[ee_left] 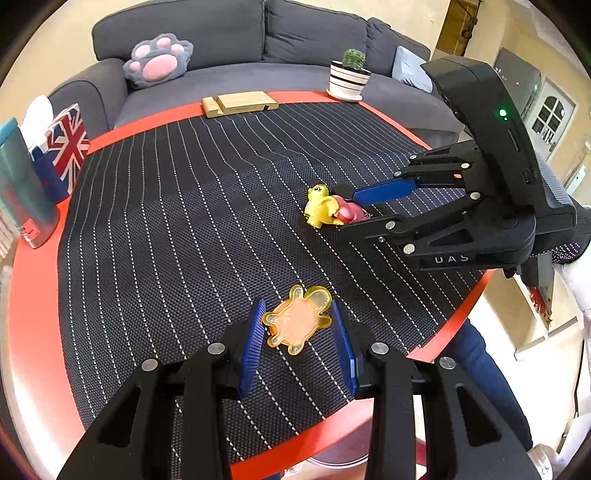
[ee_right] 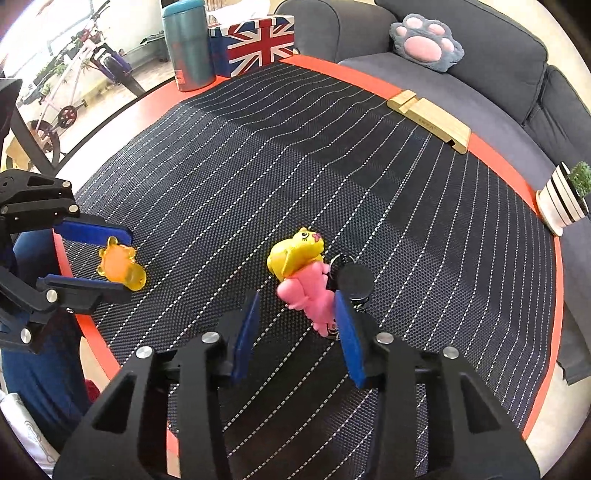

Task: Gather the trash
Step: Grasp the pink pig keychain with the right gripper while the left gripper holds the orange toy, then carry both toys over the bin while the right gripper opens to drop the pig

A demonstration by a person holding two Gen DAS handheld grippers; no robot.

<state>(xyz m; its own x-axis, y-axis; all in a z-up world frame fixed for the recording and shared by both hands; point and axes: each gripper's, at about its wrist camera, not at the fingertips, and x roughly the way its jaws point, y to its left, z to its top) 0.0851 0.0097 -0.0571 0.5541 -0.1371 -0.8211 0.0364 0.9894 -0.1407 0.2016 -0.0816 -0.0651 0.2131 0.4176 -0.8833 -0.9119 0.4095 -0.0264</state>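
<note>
Orange and translucent, the turtle-shaped piece sits nearest you, between the blue pads of your left gripper, whose jaws are drawn in close on either flank of it; from the left wrist view you can see both pads at its edges, and it looks pinched, though whether it is lifted off the dark woven mat is hard to tell. Your right gripper is further in over the mat, its jaws part closed around the pink and yellow figure keychain. Only the right-hand pad touches the pink body; the other stands clear of it, so nothing is gripped there yet. If you close as you are, the figure may be shoved sideways and roll out, because it lies off-centre toward one pad. The black disc and ring at its far side could also snag or drag behind. The right wrist view shows that disc and the gap at the free pad plainly, which the left view hides behind the gripper body. Beyond, along the red table rim, stand a teal flask, a flag-printed box, a wooden stand and a potted cactus, before a grey sofa.
</note>
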